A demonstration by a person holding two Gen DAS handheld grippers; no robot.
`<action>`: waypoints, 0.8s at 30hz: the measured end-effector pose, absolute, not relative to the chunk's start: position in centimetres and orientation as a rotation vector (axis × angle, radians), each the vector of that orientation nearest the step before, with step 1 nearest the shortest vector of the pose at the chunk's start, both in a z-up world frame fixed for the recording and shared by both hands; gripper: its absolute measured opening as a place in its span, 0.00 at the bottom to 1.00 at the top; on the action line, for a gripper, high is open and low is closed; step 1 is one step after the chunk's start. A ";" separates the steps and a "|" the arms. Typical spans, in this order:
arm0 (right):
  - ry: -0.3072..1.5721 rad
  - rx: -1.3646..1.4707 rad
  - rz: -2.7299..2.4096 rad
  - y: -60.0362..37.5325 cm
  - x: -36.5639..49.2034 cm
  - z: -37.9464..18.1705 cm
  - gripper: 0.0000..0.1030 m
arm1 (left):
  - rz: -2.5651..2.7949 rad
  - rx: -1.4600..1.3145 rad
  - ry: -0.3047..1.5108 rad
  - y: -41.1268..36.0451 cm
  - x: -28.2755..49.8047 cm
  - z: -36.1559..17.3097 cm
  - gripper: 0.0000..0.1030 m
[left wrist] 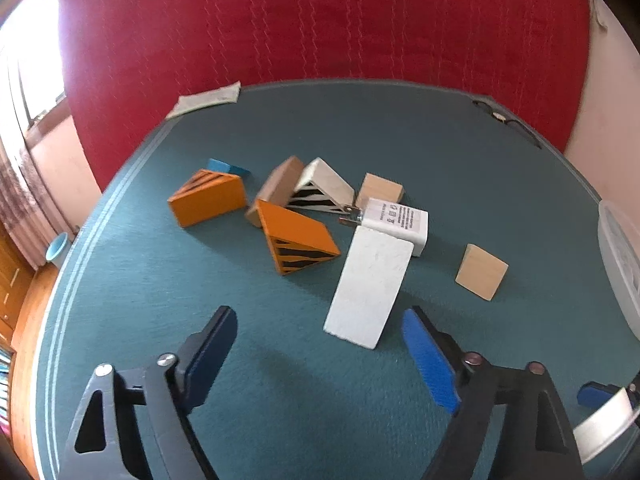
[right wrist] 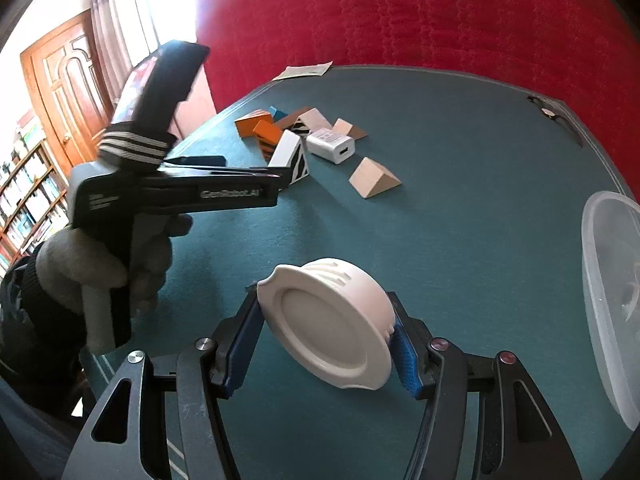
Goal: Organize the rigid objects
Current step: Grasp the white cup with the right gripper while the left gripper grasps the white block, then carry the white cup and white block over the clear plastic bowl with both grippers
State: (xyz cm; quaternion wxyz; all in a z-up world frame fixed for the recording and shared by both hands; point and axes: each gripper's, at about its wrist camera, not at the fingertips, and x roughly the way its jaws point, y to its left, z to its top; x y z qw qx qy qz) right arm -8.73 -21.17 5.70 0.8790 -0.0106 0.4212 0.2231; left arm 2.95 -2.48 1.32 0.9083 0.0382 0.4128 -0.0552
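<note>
Most of the tidying is not done yet, I think. The blocks lie in a loose heap in the middle of the green worktop (left wrist: 460, 152): two orange wedges (left wrist: 208, 200), a white striped wedge (left wrist: 320, 186), a white block (left wrist: 370, 286), a white charger (left wrist: 400, 224) and a plain wooden block (left wrist: 482, 272) a bit to the right, apart from the rest. A clear plastic tub (right wrist: 608, 300) waits at the right edge of the worktop. I cannot tell what is in it.

The right tongs (right wrist: 326, 340) are clenched on a round white lid (right wrist: 332, 320), held tilted above the near part of the worktop, close to the tub.

The left tongs (left wrist: 320, 356) are released, with nothing between them. They point down at a slant, near the white block, which looks like the next thing to pick up. A gloved hand (right wrist: 104, 264) holds their handle on the left.
</note>
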 end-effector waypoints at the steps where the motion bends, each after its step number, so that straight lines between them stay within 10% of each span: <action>1: 0.877 -0.020 0.464 -21.4 -8.7 5.7 0.59 | -0.116 0.076 0.858 -2.6 3.1 1.2 0.81; 11: 0.867 0.016 0.456 -22.7 -8.6 5.8 0.59 | -0.118 0.072 0.866 -3.6 4.2 1.1 0.65; 18: 0.850 0.035 0.443 -23.5 -8.6 6.3 0.59 | -0.132 0.064 0.847 -3.8 3.8 1.3 0.30; 24: 0.834 0.048 0.425 -24.1 -8.6 6.7 0.59 | -0.160 0.042 0.849 -3.8 2.9 1.4 0.30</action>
